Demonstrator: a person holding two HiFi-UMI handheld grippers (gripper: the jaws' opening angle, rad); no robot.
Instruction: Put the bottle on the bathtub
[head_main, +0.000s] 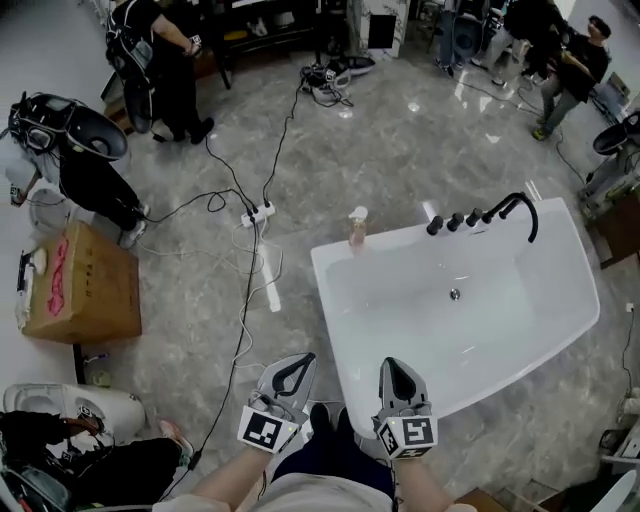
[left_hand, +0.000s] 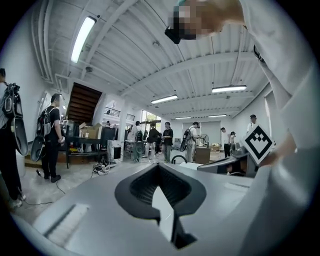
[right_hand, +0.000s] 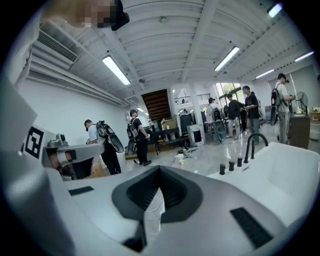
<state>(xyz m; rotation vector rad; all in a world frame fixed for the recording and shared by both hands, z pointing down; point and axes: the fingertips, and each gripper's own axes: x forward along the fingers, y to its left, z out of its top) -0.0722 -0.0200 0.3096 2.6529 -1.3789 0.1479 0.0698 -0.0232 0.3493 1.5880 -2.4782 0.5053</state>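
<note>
Pump bottle (head_main: 357, 228) stands on the bathtub (head_main: 400, 238) rim's corner.
Bare basin shows its drain (head_main: 455, 294); left gripper (head_main: 300, 362) and right gripper (head_main: 393, 366) fingers are pressed together.

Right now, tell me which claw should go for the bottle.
Right, probably. The right claw faces the bottle, which stands almost straight ahead in its view. The left claw points elsewhere, and its view does not show the bottle. Both are shut and empty.

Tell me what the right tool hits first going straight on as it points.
Probably the near rim of the bathtub, just ahead of the right tool; past that, the bottle on the far rim looks in line.
</note>
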